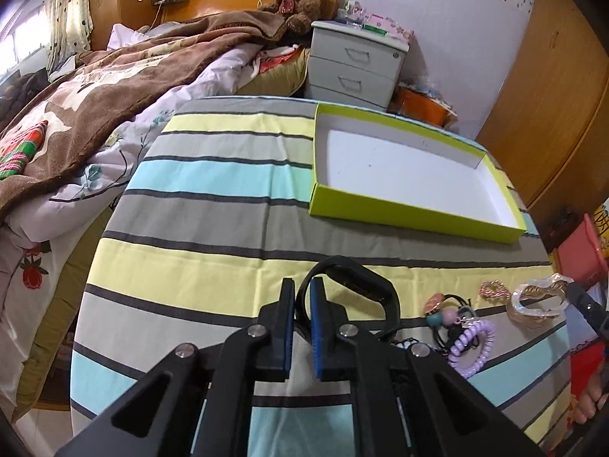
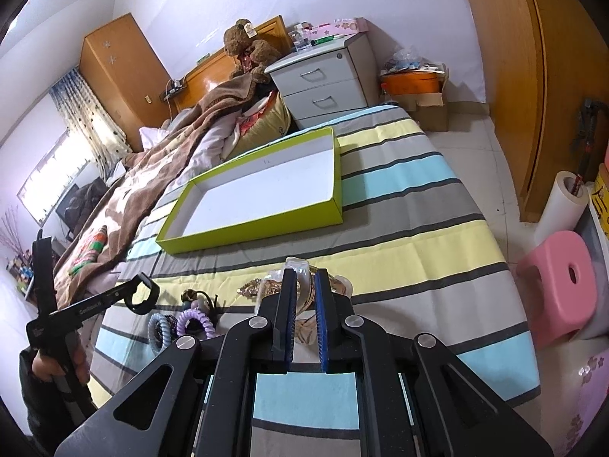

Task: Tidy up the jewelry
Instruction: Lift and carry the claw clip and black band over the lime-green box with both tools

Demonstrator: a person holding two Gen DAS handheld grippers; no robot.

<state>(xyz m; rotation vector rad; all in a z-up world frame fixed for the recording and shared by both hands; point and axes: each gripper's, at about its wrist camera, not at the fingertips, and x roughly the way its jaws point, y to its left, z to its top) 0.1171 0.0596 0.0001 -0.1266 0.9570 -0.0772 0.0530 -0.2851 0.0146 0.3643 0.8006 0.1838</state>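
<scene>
Left gripper (image 1: 302, 285) pinching black band (image 1: 365, 285); right gripper (image 2: 304, 278) clamped on clear hair claw (image 2: 300, 266). Ahead of both: green box (image 1: 403, 209). Beside: 2 coil ties (image 2: 196, 321).

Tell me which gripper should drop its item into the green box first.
Probably the left gripper: it is shut on the black band, already lifted clear of the cloth. The right gripper, shut on the clear hair clip, sits low, while the green box lies between them.
</scene>
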